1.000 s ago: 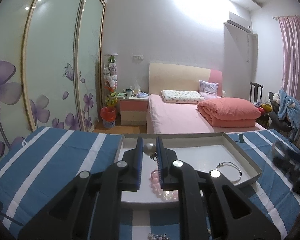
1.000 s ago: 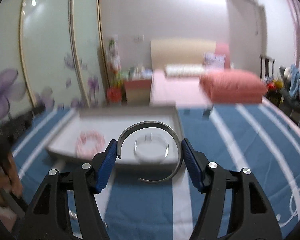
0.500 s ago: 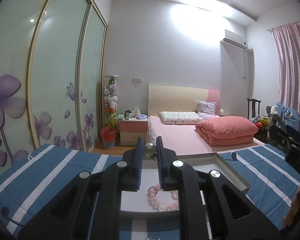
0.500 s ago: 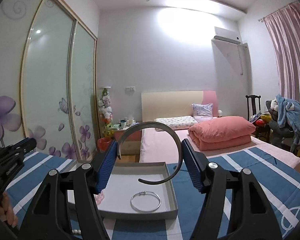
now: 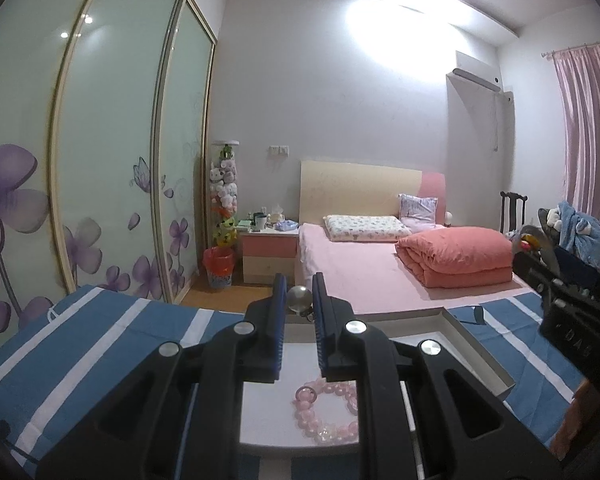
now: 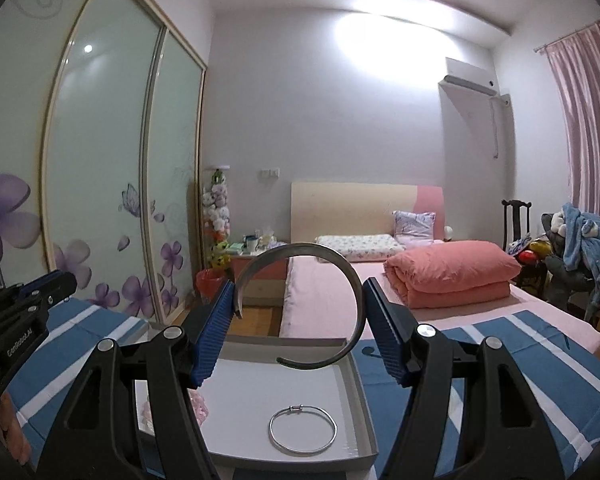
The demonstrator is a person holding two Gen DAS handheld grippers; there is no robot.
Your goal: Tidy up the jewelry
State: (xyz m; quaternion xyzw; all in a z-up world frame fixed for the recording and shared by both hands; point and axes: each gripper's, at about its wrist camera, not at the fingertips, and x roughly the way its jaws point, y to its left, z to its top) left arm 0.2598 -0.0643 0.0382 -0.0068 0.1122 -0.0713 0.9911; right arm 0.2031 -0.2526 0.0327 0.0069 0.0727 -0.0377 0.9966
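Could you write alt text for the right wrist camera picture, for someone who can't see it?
A black claw with blue pads grips an open grey metal cuff bangle above a shallow white cardboard tray on a blue-and-white striped cloth. A thin silver ring bangle lies in the tray, pink beads peeking out at left. Behind is a bedroom with a pink bed.
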